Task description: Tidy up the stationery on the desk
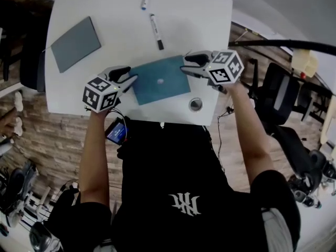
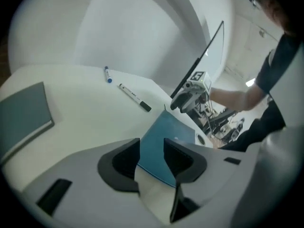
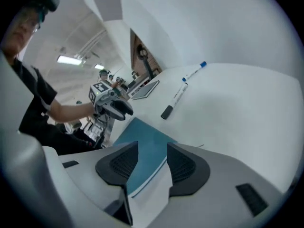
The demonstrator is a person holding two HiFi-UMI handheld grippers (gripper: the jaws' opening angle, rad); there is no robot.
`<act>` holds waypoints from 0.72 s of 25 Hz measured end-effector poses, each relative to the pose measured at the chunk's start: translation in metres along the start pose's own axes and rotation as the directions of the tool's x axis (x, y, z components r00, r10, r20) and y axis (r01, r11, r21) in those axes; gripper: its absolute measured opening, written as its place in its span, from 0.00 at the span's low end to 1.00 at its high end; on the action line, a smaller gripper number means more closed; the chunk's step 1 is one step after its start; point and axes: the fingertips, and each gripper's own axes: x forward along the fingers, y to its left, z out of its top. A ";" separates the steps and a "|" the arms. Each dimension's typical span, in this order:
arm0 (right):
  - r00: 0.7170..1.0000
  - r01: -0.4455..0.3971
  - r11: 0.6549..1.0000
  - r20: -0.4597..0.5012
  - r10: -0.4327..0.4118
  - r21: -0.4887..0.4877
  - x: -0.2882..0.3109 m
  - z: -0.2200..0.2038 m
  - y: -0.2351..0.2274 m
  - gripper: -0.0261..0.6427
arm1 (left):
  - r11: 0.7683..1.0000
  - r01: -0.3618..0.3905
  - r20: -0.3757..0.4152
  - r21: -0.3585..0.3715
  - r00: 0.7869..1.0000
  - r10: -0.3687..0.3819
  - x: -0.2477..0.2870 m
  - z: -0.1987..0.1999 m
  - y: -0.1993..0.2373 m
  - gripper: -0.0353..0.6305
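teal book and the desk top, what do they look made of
Teal book: matte cover, likely card or soft plastic; a pale edge under it in the right gripper view suggests paper pages. Desk top: smooth, even white with no grain; probably laminate or painted board, cannot tell which.

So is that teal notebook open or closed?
Closed: the teal notebook shows only its plain cover, with no pages spread.

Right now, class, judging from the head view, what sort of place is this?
Probably an office or study room: a white desk holding a teal notebook and a black-capped marker, with a black office chair beside it.
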 end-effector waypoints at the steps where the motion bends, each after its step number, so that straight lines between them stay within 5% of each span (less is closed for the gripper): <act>1: 1.000 -0.006 0.999 0.013 0.006 0.054 -0.001 -0.003 0.001 0.35 | 0.999 0.014 0.017 -0.051 1.000 -0.013 -0.003 -0.001 -0.001 0.29; 8: 0.998 0.026 0.956 0.041 -0.040 0.291 0.000 -0.033 -0.003 0.34 | 0.974 0.026 -0.025 -0.224 0.999 -0.033 -0.008 -0.027 -0.001 0.27; 18: 0.997 0.026 0.931 0.053 -0.048 0.365 0.006 -0.052 0.003 0.22 | 0.960 0.040 -0.088 -0.278 0.994 -0.067 0.003 -0.054 -0.019 0.27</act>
